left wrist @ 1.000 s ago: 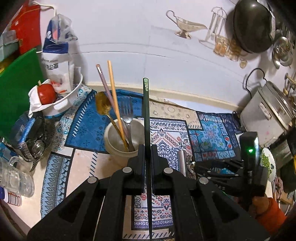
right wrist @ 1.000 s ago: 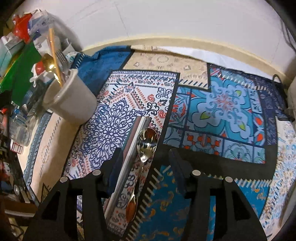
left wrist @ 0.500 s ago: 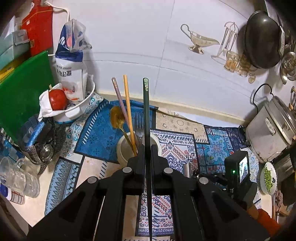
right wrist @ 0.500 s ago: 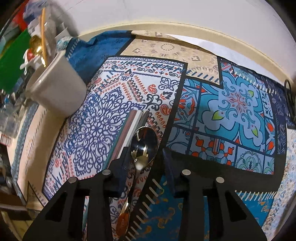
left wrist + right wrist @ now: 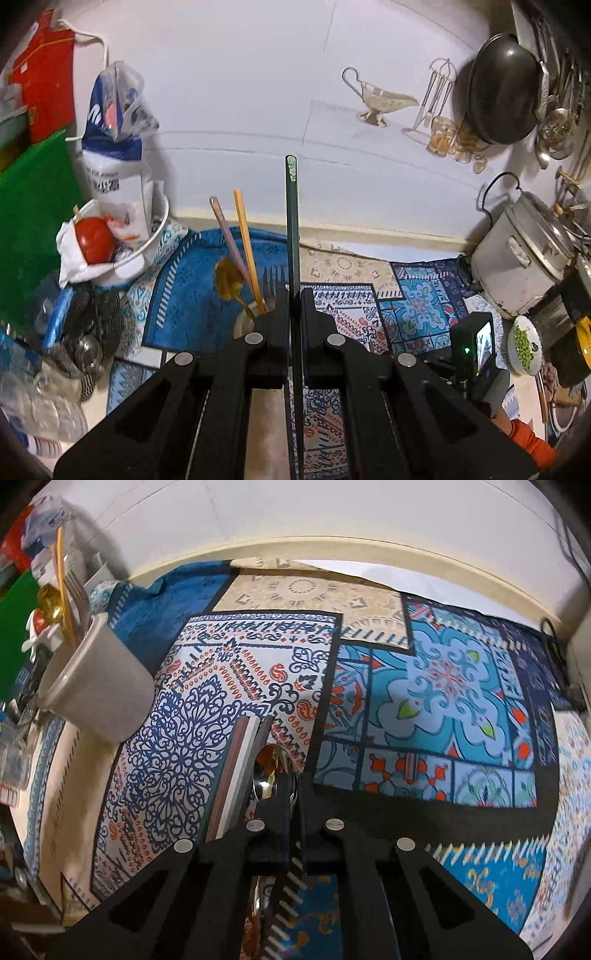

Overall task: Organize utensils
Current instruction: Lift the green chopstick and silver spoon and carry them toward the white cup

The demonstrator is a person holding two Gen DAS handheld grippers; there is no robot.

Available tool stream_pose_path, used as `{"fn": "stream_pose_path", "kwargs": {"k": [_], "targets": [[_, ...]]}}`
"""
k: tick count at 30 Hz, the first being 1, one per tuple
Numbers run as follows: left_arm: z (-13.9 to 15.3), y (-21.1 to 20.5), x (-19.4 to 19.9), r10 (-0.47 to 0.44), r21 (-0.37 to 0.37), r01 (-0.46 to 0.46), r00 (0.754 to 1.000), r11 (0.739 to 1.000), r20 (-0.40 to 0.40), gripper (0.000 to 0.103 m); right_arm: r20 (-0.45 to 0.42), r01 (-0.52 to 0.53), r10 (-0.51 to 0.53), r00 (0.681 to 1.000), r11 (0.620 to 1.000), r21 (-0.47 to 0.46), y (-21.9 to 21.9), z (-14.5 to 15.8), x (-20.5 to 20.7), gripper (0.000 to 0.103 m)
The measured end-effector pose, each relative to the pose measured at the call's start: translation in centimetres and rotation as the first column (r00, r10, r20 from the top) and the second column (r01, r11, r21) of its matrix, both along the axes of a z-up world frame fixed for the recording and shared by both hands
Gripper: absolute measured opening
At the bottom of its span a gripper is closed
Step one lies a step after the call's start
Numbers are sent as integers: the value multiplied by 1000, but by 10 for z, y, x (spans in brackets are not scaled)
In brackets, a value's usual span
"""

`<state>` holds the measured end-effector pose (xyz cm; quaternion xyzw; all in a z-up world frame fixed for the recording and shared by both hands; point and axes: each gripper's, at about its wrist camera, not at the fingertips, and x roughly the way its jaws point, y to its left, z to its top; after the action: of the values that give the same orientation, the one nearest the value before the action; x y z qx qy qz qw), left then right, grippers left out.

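You see a glossy metal spoon (image 5: 271, 775) on the printed matt cloth (image 5: 443, 686), beside a smooth matt cup (image 5: 99, 690) and black plastic gripper fingers (image 5: 275, 805).

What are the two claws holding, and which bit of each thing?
The left claw pinches a dark green chopstick partway along its shaft. The right claw is shut on a shiny spoon near the base of its bowl.

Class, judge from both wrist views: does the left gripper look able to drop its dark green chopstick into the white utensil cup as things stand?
Probably yes. The left gripper, shut on the dark green chopstick, sits just before the white utensil cup, whose mouth looks partly free.
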<state>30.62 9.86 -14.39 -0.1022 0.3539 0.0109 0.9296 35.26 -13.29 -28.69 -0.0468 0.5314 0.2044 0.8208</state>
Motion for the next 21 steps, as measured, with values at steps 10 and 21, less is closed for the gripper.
{"fn": "stream_pose_path", "kwargs": {"k": [10,21], "targets": [[5,24,7,-76,-4,76,997,997,32,4,12,51,-50,999,991,-126,4,-12,-30,35],[6,33,15,-112,-37,115,992,993,66,4,53,115,-108,993,984,-135,28,-18,0,39]]}}
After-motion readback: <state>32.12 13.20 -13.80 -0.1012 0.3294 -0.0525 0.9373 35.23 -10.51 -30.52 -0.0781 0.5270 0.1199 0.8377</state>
